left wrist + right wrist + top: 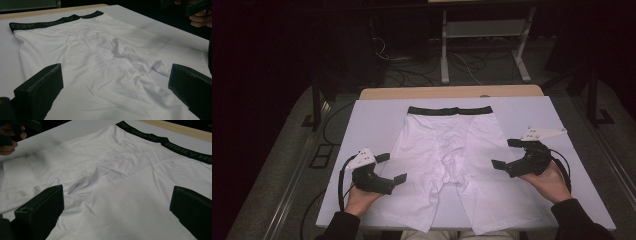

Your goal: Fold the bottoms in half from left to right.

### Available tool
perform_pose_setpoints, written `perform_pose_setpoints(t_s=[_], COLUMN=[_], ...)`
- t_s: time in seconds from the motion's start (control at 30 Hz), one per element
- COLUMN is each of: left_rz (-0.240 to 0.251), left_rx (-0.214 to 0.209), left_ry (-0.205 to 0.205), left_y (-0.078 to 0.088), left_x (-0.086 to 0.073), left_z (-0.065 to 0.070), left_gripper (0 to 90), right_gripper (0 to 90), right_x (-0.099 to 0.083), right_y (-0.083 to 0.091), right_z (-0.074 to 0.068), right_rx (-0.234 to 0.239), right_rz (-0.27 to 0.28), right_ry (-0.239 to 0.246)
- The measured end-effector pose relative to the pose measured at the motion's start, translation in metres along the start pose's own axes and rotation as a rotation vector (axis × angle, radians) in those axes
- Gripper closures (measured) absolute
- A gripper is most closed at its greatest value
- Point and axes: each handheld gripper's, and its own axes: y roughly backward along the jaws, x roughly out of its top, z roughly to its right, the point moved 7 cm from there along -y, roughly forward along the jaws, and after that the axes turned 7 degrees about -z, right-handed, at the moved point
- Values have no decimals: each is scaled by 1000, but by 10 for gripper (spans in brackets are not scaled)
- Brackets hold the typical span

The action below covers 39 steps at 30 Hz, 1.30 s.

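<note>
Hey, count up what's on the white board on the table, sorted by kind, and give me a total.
White shorts with black waistband: 1
Handheld black claws, left claw and right claw, both open, over the white board: 2
Total: 3

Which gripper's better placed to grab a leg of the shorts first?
Left, marginally. The left gripper hovers open right at the outer edge of the white shorts, beside the near leg. The right gripper is also open, but sits farther up toward the hip, farther from its leg hem.
</note>
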Motion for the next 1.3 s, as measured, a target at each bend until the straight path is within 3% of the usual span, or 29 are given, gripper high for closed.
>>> perform_pose_setpoints(t_s=[0.7,1.3], left_rz=[-1,-1], left_rx=[-4,-6], left_ry=[-1,-2], left_y=[0,0], left_x=[0,0], left_z=[0,0], left_gripper=[0,0], right_gripper=[0,0], right_x=[30,52], right_y=[-27,-51], right_z=[-14,-16], right_rx=[37,63], right_rz=[-26,-32], right_ry=[59,63])
